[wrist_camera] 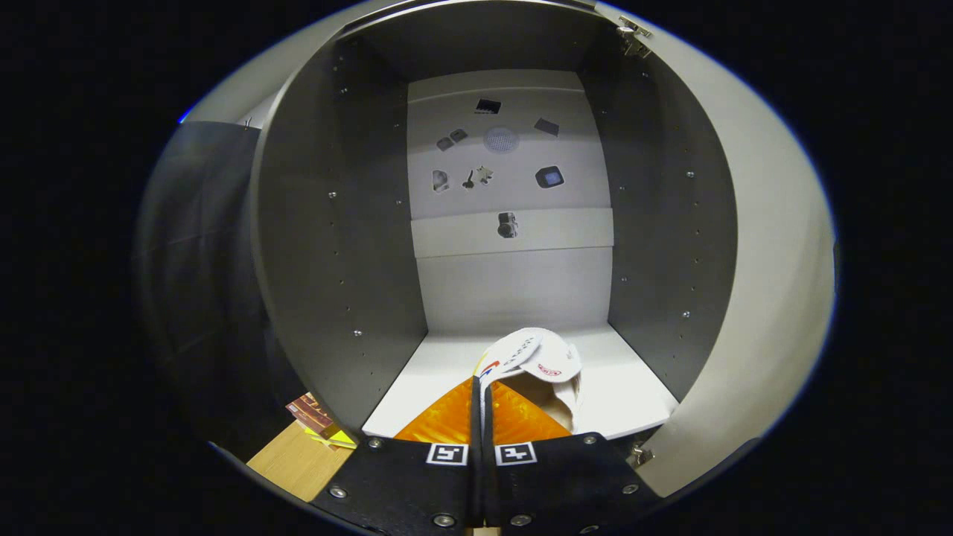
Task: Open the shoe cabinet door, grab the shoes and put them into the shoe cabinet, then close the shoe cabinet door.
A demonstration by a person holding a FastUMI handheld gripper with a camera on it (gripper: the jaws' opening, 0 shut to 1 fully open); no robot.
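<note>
The grey shoe cabinet (335,246) stands open right in front of me, its door (774,298) swung out to the right. My gripper (480,391) is shut on a white shoe (547,365), pinching the edge of it between both fingers. The shoe hangs just ahead of the fingers, over the front part of the cabinet's white bottom shelf (633,380). I cannot tell whether the shoe rests on the shelf. The cabinet's back wall (514,283) carries several small stickers.
The cabinet's side walls close in left and right of the shoe, with hinges (633,37) on the door side. Low on the left, outside the cabinet, a small stack of coloured cards or books (320,424) lies on a wooden floor (294,461).
</note>
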